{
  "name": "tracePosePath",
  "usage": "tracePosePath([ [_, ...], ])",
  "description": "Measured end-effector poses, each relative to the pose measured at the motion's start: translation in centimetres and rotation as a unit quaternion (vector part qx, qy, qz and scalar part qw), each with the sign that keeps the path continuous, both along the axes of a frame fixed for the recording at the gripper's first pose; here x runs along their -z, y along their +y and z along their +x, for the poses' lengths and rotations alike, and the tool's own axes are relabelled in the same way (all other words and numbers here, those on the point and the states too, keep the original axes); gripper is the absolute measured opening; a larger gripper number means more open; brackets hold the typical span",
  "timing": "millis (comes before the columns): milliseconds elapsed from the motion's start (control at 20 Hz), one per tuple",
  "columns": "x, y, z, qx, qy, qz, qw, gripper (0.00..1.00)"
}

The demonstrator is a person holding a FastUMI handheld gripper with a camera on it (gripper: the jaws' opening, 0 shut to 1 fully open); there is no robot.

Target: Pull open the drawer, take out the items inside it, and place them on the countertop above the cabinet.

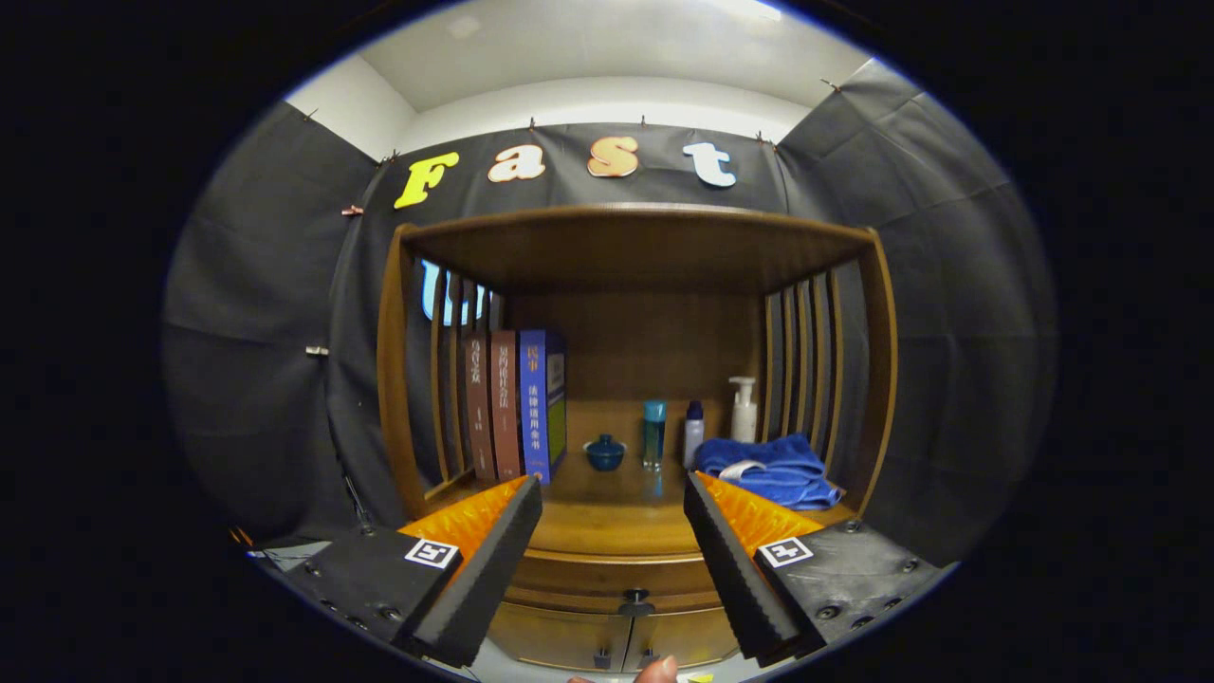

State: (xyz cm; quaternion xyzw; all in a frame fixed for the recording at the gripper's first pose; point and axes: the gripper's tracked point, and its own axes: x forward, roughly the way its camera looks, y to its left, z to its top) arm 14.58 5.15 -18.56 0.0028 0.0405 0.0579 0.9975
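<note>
A brown wooden cabinet [626, 256] stands ahead, its closed wooden drawer [616, 577] with a dark round knob [635, 599] low between the fingers [613, 560], which are spread wide and empty. A folded blue towel [773, 470] lies on the desk [607, 517] beyond.

the claw [613, 531] hangs spread wide before the cabinet [398, 379], nothing between its fingers. the drawer [616, 579] sits closed just ahead of them, its knob [635, 600] in the gap. above lies the surface [616, 517]: books [512, 403] standing at the left, a small bowl [604, 452] and bottles [653, 433] at the back, a pump bottle [743, 409] behind a folded towel [773, 470] at the right.
</note>
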Motion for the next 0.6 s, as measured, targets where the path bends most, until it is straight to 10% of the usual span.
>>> tracePosePath([
  [600, 14.4, -1.4, 3.2, 0.025, 0.094, 0.018, 0.995, 0.99],
])
